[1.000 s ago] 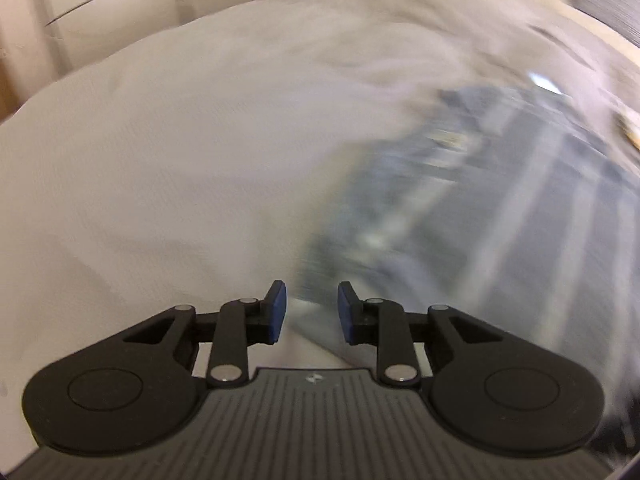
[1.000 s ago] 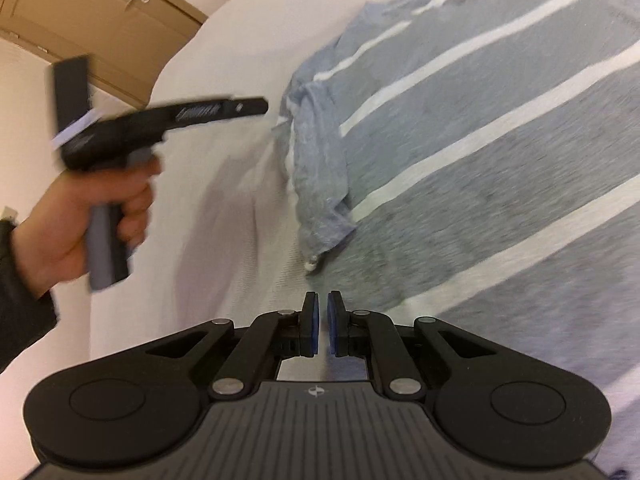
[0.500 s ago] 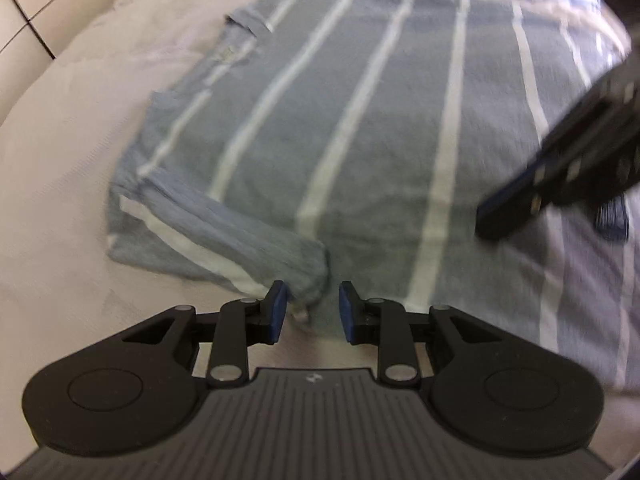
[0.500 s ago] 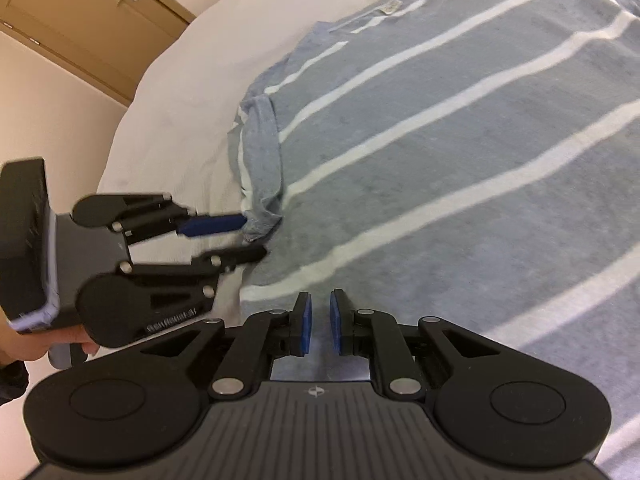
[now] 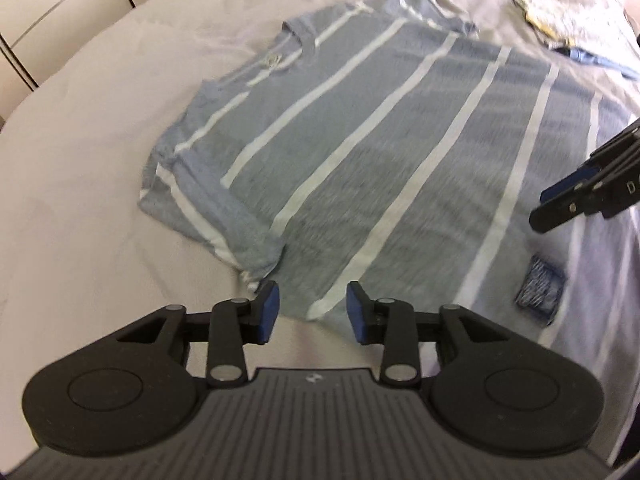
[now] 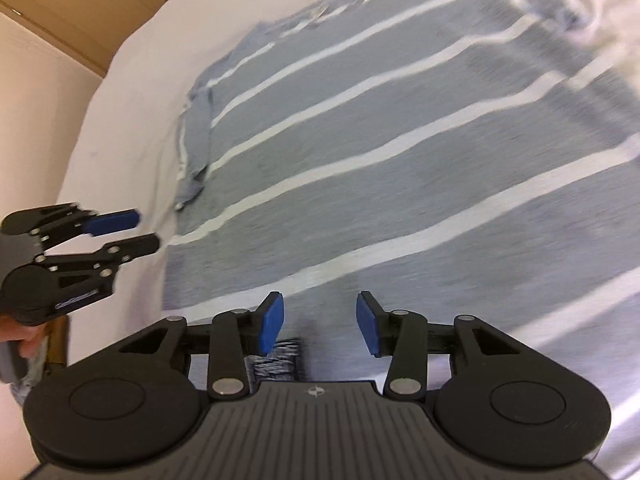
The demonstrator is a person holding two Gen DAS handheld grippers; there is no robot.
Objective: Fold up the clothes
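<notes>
The striped T-shirt [image 5: 360,152] lay spread flat on the bed [image 5: 80,160]. Both the left tongs [image 5: 312,312] and right tongs [image 6: 318,322] gaped wide, holding nothing. A pinch here could catch the bedsheet beneath, dragging it along.

Right gripper [image 6: 318,322] jaws apart over striped blue-grey T-shirt [image 6: 400,152] on white bedsheet [image 6: 132,112]; left gripper [image 6: 138,228], also parted, at shirt's left edge.
</notes>
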